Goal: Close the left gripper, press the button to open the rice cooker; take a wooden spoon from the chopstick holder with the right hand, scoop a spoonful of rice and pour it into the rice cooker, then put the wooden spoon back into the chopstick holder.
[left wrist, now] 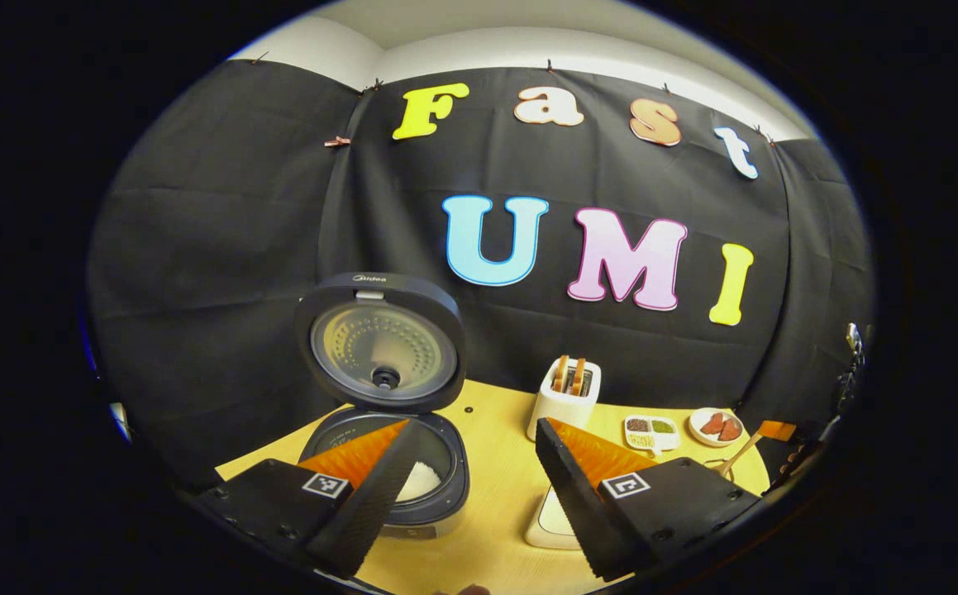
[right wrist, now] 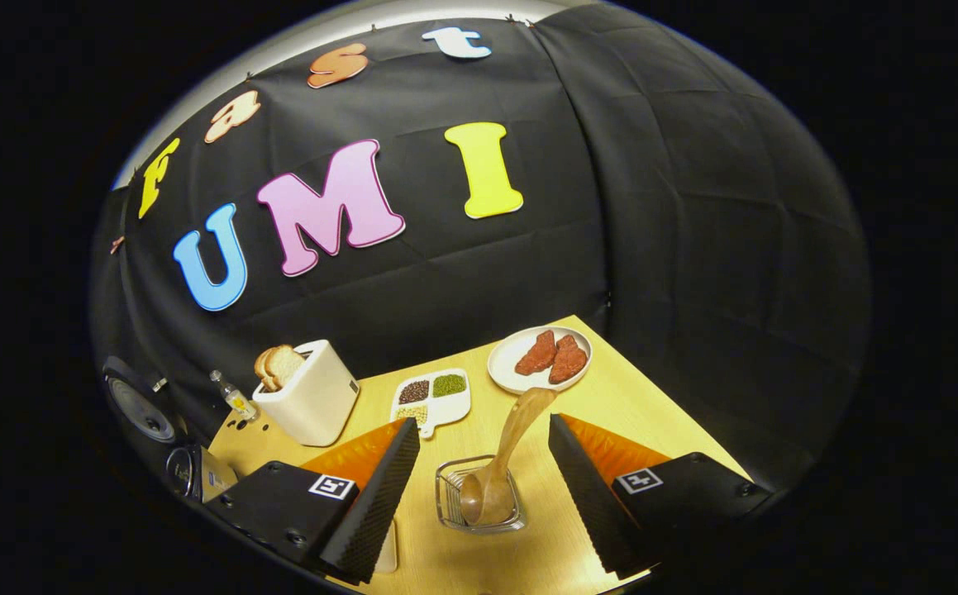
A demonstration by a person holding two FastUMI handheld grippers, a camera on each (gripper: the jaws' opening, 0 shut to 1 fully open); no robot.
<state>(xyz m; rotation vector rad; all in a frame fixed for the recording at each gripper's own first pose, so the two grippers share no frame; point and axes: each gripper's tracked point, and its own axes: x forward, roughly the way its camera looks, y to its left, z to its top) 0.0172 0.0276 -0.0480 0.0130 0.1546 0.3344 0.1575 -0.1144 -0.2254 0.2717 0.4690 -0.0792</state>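
Note:
The rice cooker (left wrist: 437,508) stands open at the table's left, its lid (left wrist: 379,343) tilted up and white rice (left wrist: 422,479) in the pot. My left gripper (left wrist: 474,463) is open above the table just right of the cooker, with nothing between its fingers. In the right gripper view the wooden spoon (right wrist: 512,446) stands in the wire chopstick holder (right wrist: 445,478), bowl end down and handle leaning up to the right. My right gripper (right wrist: 483,426) is open, its fingers on either side of the spoon and apart from it. The spoon's handle (left wrist: 741,453) also pokes up at the far right.
A white toaster (right wrist: 309,397) with bread stands behind, then a divided dish of beans (right wrist: 431,398) and a plate of red meat slices (right wrist: 540,357). A small bottle (right wrist: 231,397) sits left of the toaster. A white container (left wrist: 549,521) lies under my left gripper's right finger.

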